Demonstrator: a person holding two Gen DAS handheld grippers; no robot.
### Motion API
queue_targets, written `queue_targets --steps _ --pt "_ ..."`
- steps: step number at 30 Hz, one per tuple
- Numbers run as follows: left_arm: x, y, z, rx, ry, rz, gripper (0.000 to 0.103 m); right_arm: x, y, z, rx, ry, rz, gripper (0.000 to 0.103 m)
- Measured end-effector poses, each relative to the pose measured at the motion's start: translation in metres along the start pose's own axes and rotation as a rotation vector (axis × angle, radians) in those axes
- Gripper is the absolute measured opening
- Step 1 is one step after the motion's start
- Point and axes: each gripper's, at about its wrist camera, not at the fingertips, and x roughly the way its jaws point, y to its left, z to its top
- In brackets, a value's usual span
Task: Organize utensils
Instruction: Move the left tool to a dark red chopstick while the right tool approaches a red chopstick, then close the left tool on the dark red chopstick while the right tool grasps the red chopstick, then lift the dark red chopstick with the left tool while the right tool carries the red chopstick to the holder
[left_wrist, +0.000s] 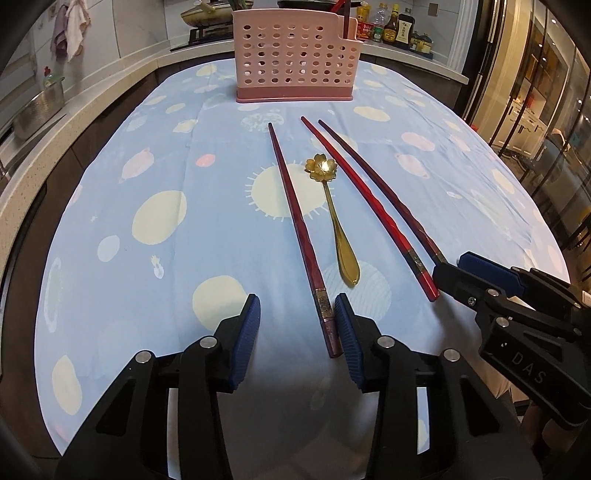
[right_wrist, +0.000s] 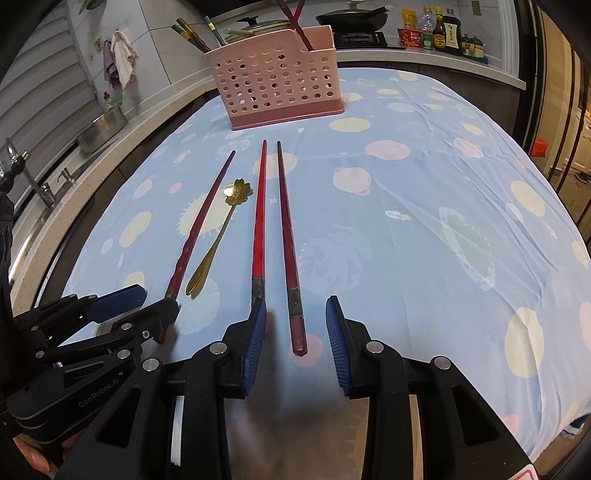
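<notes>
Three red chopsticks and a gold flower-headed spoon (left_wrist: 334, 218) lie on the blue tablecloth, pointing toward a pink perforated utensil holder (left_wrist: 295, 55) at the far end. My left gripper (left_wrist: 297, 343) is open, its jaws either side of the butt of the left dark red chopstick (left_wrist: 295, 229). My right gripper (right_wrist: 295, 343) is open around the butt of the rightmost dark chopstick (right_wrist: 286, 236), with the bright red chopstick (right_wrist: 258, 221) just left of its left finger. The spoon (right_wrist: 221, 236) lies between the left chopstick (right_wrist: 201, 225) and the bright red one. The holder (right_wrist: 275, 79) holds several chopsticks.
The table with its blue planet-print cloth (left_wrist: 147, 258) fills both views. A counter behind holds pans, sauce bottles (left_wrist: 395, 27) and a steel pot (right_wrist: 103, 127). A sink tap (right_wrist: 22, 170) stands at the left. Glass doors are at the right.
</notes>
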Motion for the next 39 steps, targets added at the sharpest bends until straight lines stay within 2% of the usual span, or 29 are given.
queue_targets --steps 2,11,12,13,14,15,24,39 --pt "0.000 0.002 0.001 -0.005 0.000 -0.001 0.033 0.002 -0.002 0.001 0.003 0.005 0.000 0.023" --pt "0.001 0.006 0.002 -0.023 -0.002 -0.017 0.029 0.005 0.002 -0.001 -0.034 -0.006 -0.031 0.020" --pt "0.001 0.006 0.002 -0.023 -0.002 -0.020 0.023 0.005 0.003 -0.001 -0.038 -0.007 -0.037 0.019" --pt "0.001 0.007 0.002 -0.024 0.000 -0.027 0.014 0.005 0.003 -0.002 -0.041 -0.007 -0.039 0.014" --pt "0.000 0.008 0.002 -0.028 0.004 -0.035 0.012 0.004 0.002 -0.002 -0.039 -0.005 -0.035 0.008" --pt "-0.001 0.010 0.002 -0.034 0.008 -0.046 0.008 0.004 0.002 -0.002 -0.036 -0.005 -0.032 0.008" --pt "-0.018 0.015 0.000 -0.056 0.006 -0.065 0.007 -0.020 -0.003 -0.004 -0.012 -0.039 -0.017 0.007" --pt "-0.091 0.026 0.029 -0.106 -0.140 -0.077 0.007 -0.097 0.001 0.025 0.014 -0.205 0.038 0.007"
